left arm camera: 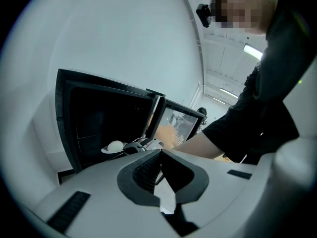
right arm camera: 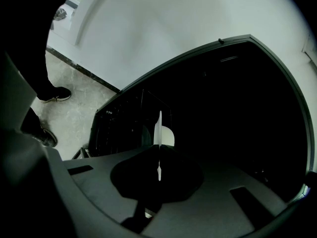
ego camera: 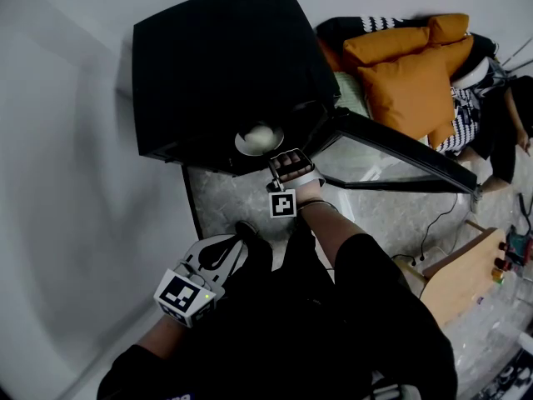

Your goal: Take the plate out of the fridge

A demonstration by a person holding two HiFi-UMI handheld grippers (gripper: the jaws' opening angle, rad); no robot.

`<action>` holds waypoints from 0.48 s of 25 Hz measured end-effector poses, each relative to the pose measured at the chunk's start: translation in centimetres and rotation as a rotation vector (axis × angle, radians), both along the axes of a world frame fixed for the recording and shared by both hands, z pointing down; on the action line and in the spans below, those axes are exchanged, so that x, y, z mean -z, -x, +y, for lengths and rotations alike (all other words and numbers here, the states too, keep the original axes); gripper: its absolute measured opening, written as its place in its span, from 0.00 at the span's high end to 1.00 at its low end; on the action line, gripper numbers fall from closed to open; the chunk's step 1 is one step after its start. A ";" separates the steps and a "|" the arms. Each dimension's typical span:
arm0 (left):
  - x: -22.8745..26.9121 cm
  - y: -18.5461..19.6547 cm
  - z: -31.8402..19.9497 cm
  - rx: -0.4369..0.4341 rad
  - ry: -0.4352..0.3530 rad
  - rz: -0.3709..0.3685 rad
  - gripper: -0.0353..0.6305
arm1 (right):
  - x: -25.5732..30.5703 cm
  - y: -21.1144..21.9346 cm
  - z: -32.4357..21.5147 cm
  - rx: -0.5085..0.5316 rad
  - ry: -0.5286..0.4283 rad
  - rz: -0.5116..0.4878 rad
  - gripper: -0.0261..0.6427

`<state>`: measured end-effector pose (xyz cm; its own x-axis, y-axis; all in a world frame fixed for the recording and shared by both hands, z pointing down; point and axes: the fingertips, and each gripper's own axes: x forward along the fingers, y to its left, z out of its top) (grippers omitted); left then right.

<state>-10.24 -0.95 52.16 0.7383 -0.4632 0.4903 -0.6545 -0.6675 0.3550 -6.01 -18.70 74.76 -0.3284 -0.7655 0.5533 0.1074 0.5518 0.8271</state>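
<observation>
The black fridge (ego camera: 216, 65) sits at 12 o'clock, and its door (ego camera: 391, 152) hangs open toward 4 o'clock. The plate (ego camera: 243, 147) is at the fridge's open front, at its 6 o'clock side. One round white ball (ego camera: 261, 135) sits on the plate. The right gripper (ego camera: 287, 167) is pinched tight on the plate's thin edge. The left gripper (ego camera: 225, 252) is at 7 o'clock from the right one, over the floor (ego camera: 241, 198). Its tips are together and it holds nothing.
</observation>
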 end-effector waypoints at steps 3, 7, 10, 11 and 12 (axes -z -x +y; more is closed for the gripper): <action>0.2 0.0 -0.1 0.000 0.005 0.004 0.94 | 0.6 -0.1 0.6 0.004 -0.004 -0.010 0.94; 0.4 0.6 -0.2 -0.010 -0.006 -0.013 0.94 | 2.2 -0.1 1.8 0.020 -0.030 -0.031 0.94; 1.0 0.7 -0.8 -0.008 -0.013 -0.010 0.94 | 4.1 -0.5 2.4 0.019 -0.059 -0.055 0.94; 1.1 0.7 -0.9 -0.011 -0.016 -0.010 0.94 | 4.8 -0.8 2.6 0.017 -0.067 -0.060 0.94; 1.2 0.7 -1.0 -0.016 -0.019 -0.008 0.94 | 5.5 -1.0 2.9 0.016 -0.076 -0.066 0.94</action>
